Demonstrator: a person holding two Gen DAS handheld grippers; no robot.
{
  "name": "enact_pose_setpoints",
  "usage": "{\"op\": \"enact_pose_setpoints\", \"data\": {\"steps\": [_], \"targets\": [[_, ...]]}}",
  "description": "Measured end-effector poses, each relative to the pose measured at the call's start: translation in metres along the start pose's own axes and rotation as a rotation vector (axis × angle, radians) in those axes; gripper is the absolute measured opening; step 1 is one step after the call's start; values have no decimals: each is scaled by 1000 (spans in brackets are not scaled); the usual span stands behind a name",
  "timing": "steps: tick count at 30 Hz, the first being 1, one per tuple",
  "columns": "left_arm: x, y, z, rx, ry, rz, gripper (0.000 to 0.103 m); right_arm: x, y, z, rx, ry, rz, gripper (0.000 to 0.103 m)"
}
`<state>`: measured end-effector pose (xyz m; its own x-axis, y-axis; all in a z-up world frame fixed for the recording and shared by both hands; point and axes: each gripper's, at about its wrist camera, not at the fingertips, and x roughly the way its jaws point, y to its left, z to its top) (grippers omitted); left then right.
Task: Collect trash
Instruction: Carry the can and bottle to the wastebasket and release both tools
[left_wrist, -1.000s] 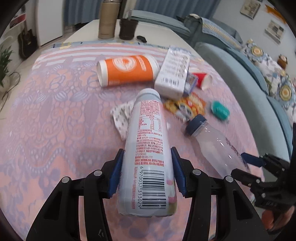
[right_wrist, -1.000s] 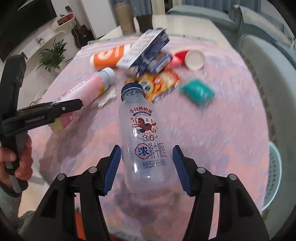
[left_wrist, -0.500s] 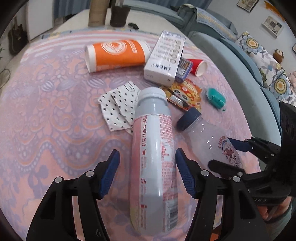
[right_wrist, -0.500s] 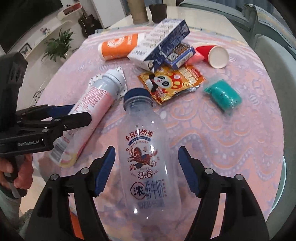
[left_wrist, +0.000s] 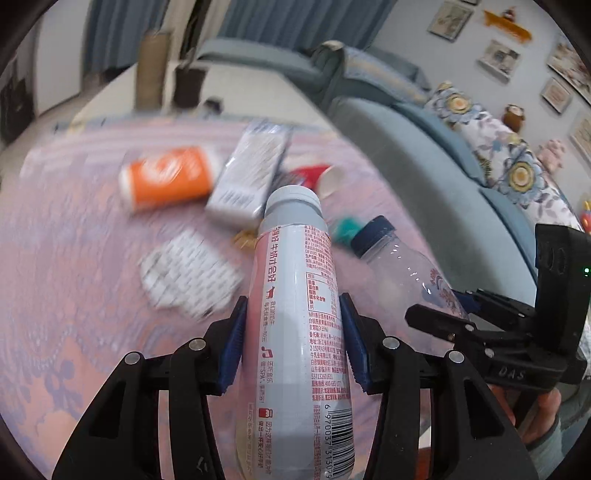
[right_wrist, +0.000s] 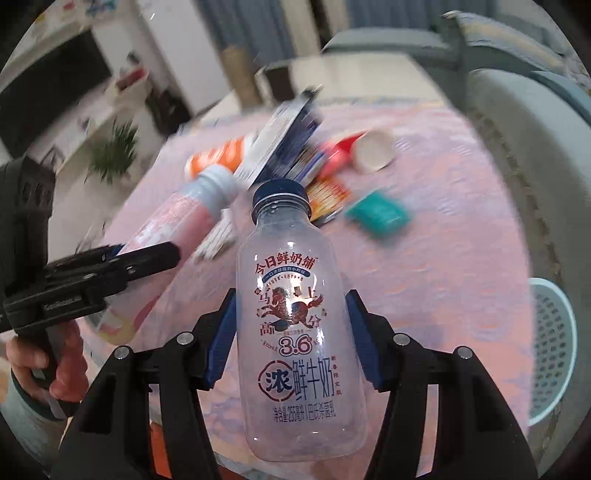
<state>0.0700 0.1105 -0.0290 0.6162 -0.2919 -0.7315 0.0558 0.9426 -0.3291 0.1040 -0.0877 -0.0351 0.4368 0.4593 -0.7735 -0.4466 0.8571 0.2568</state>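
My left gripper (left_wrist: 293, 339) is shut on a pink-and-white milk bottle (left_wrist: 295, 314) with a grey cap and holds it above the table. My right gripper (right_wrist: 291, 341) is shut on a clear plastic bottle (right_wrist: 295, 332) with a dark blue cap, also lifted. Each gripper shows in the other's view: the right one (left_wrist: 461, 314) at the right of the left wrist view, the left one (right_wrist: 110, 258) at the left of the right wrist view. A white perforated basket (right_wrist: 552, 354) sits below the table's right edge.
On the pink patterned tablecloth (left_wrist: 74, 277) lie an orange cup (left_wrist: 170, 177), a white box (left_wrist: 251, 173), a red paper cup (right_wrist: 362, 151), a teal packet (right_wrist: 380, 214), a snack wrapper (right_wrist: 325, 195) and a dotted paper (left_wrist: 188, 273). A blue sofa (left_wrist: 443, 147) runs along the right.
Both grippers have closed on their bottles and lifted them off the table. The background is blurred from motion.
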Motion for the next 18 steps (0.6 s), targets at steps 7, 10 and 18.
{"op": "enact_pose_setpoints", "data": {"steps": [7, 10, 18], "targets": [[5, -77, 31, 104, -78, -100, 46, -67, -73, 0, 130, -142, -101, 54], [19, -114, 40, 150, -88, -155, 46, -84, -106, -4, 190, -183, -155, 54], [89, -198, 52, 249, -42, -270, 46, -95, -199, -37, 405, -210, -249, 54]]}}
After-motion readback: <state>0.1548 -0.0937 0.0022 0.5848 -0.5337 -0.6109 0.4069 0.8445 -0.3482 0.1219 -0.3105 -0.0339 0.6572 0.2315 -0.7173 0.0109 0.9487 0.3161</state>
